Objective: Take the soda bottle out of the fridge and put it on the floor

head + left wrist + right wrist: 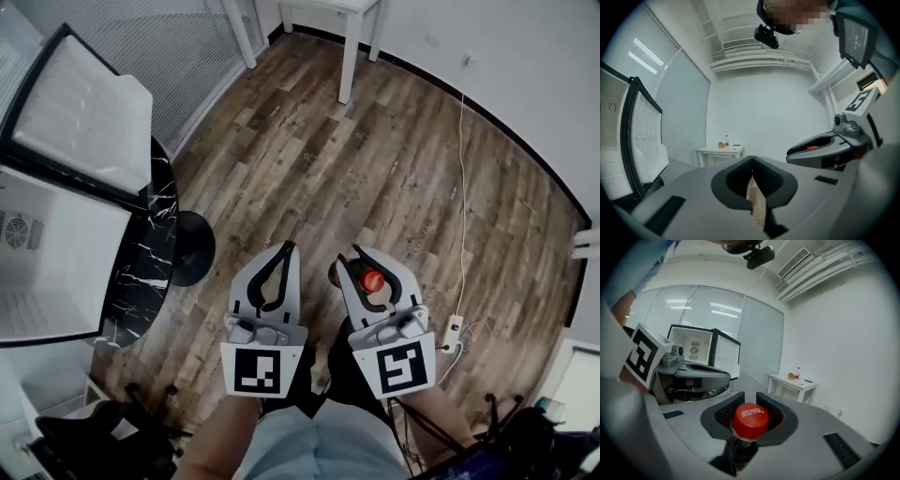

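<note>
The soda bottle's red cap (372, 279) sits between the two fingers of my right gripper (359, 255), above the wooden floor (375, 159). In the right gripper view the dark bottle with its red cap (750, 420) hangs by the neck, and the right gripper (749, 403) is shut on it. My left gripper (285, 247) is held beside it on the left, shut, with nothing in it. Its pads meet in the left gripper view (752, 162). The bottle's body is hidden under the gripper.
An open small fridge (56, 253) with a white inside stands at the left, its door (84, 112) swung out. A black marble top (150, 239) and a round black stool (194, 248) are beside it. A white table (349, 37) stands far off. A power strip (457, 328) lies at the right.
</note>
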Demonstrator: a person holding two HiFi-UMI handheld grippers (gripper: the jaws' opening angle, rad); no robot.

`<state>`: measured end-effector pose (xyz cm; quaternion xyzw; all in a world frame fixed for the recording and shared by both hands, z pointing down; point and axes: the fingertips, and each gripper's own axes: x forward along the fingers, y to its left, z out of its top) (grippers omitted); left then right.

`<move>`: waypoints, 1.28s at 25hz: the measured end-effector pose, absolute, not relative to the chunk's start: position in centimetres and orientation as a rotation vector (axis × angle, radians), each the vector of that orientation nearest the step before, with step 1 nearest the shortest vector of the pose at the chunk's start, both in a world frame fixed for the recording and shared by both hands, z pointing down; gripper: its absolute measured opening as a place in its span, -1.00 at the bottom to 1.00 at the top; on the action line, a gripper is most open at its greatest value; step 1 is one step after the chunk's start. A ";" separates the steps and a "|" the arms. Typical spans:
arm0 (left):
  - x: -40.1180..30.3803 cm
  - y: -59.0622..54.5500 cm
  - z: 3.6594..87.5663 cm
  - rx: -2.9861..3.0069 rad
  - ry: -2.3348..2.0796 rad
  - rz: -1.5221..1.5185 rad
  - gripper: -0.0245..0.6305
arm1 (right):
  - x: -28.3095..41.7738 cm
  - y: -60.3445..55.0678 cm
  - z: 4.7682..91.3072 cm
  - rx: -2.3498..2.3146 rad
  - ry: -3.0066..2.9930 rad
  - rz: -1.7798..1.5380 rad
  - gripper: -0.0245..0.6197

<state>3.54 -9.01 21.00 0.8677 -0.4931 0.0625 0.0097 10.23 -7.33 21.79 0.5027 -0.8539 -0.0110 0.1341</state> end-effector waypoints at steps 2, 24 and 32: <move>4.5 -9.3 23.0 2.727 -1.508 0.232 -0.87 | 11.3 -7.6 23.7 1.486 -2.452 -0.008 -0.64; 9.2 -11.8 46.1 2.683 -1.366 0.362 -0.87 | 17.9 -8.2 47.8 1.619 -2.283 0.173 -0.65; 9.5 -11.8 53.6 2.671 -1.354 0.363 -0.87 | 18.9 -7.3 55.5 1.648 -2.251 0.190 -0.65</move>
